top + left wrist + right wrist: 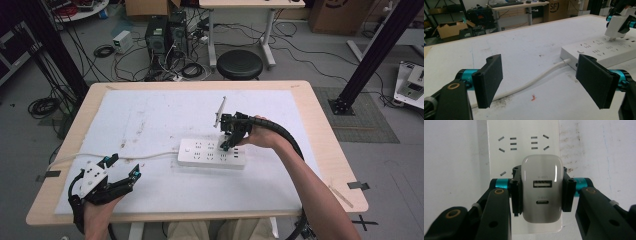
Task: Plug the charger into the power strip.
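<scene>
A white power strip (212, 152) lies on the white mat, right of the table's middle, and its cable (100, 156) runs off to the left. My right gripper (228, 144) points down over the strip's right half. It is shut on a white USB charger (542, 167), one pad on each side. In the left gripper view the charger (615, 28) sits just above the strip (604, 50) with its prongs showing under it. I cannot tell whether the prongs are in a socket. My left gripper (123, 167) is open near the front left corner, its jaws on either side of the cable (531, 83).
A wooden table (320, 125) carries the white mat (150, 120). Behind it on the floor are a black stool (240, 64), computer cases (165, 35) and loose cables. Black frame posts (372, 55) stand at both sides.
</scene>
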Motion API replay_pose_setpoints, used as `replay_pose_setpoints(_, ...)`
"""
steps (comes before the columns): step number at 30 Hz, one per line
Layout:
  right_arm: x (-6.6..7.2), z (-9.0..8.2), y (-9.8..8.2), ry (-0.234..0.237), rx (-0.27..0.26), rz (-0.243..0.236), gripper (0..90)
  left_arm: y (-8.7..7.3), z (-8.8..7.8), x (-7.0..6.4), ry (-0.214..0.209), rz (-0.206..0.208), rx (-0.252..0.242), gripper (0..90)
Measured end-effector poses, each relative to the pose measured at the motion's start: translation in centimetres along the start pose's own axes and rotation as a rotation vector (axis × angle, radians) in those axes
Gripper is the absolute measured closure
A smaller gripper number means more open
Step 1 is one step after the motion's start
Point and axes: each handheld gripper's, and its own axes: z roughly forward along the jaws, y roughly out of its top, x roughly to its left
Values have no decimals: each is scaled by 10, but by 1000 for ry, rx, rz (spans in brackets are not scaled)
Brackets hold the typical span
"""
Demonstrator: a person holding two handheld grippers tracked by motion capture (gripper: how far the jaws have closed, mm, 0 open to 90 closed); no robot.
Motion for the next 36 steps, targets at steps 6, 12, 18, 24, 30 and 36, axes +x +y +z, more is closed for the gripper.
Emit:
replay_pose_setpoints(6,2,2,2,-6,-5,11,632,1,2,-2,-8,1,1,216)
replay_pose_setpoints(12,-1,3,0,10,-31,-17,632,0,-1,-3,-12,4,4,216)
replay_pose_setpoints(18,-3,4,-2,25,-53,-13,632,1,-5,-1,-4,0,2,216)
replay_pose_setpoints(24,-6,12,-10,41,-85,-24,633,0,-11,1,5,-1,4,216)
replay_pose_setpoints(30,-2,13,-12,17,-104,-22,634,0,-13,2,11,-1,2,216)
replay_pose_setpoints(36,-4,14,-15,30,-128,-20,636,-1,-13,2,13,-7,9,216)
